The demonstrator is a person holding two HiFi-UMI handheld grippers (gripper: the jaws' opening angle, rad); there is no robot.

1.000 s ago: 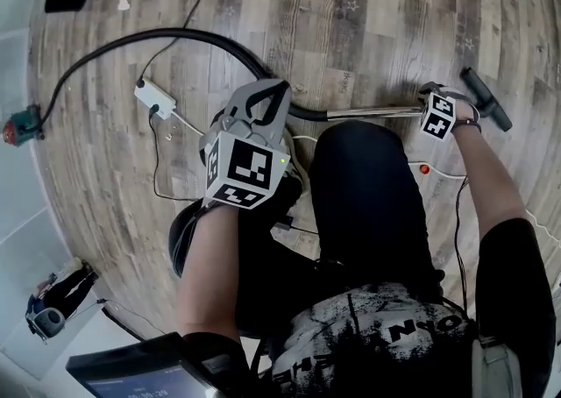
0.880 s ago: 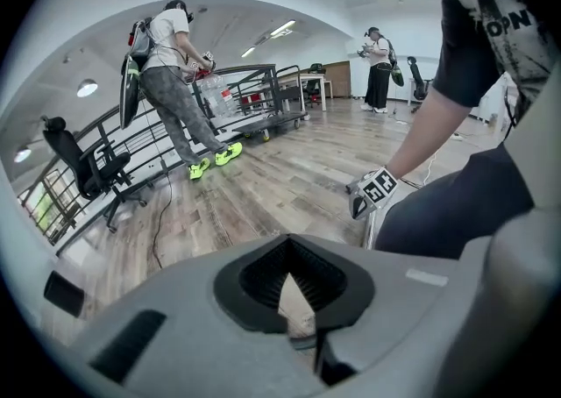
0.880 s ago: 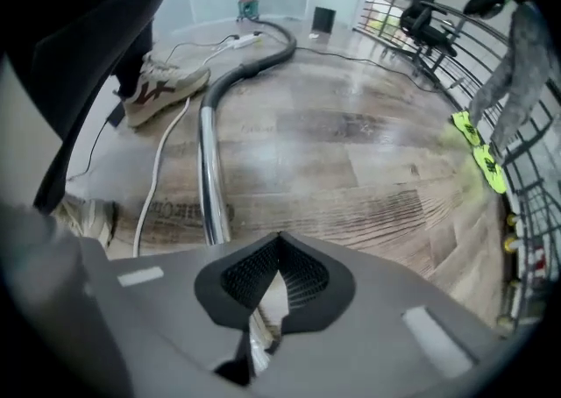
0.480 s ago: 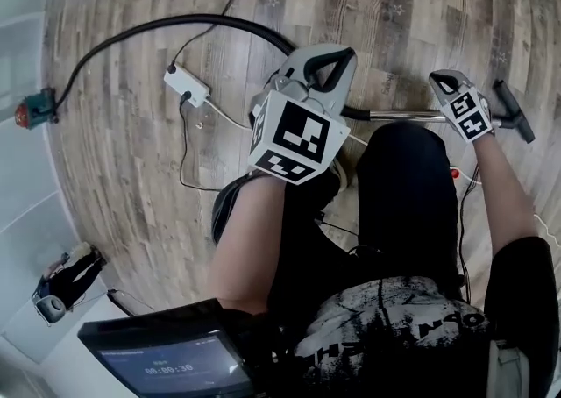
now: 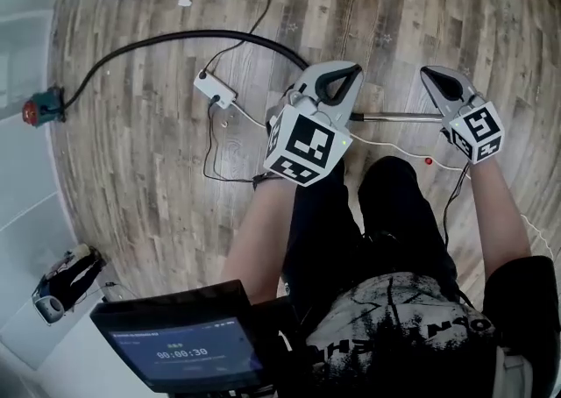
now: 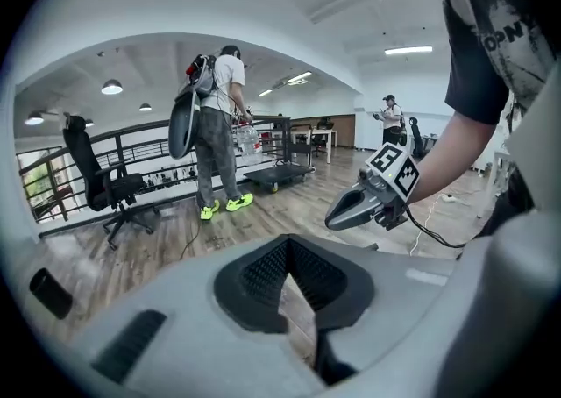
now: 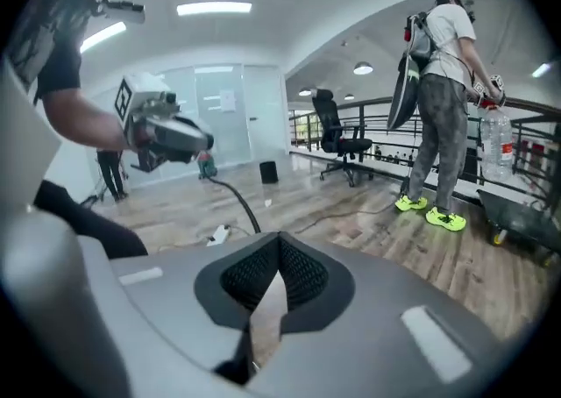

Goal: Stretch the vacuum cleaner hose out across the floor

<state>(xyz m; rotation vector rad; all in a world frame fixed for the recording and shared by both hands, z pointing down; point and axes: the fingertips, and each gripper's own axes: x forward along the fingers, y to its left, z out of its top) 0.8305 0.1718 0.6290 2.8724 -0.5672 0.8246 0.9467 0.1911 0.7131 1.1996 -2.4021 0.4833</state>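
Hose (image 5: 188, 35) lies curved on the floor (image 5: 140, 186) while your left gripper (image 5: 331, 88) and right gripper (image 5: 441, 85) hover closed and empty, so open one and clamp the wand (image 5: 399, 116) squarely.

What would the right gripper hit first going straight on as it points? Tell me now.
Probably bare wood floor: the right gripper, jaws shut and empty, aims slightly down, just right of the black hose and white power strip. Nothing nearer shows, though depth is unclear.
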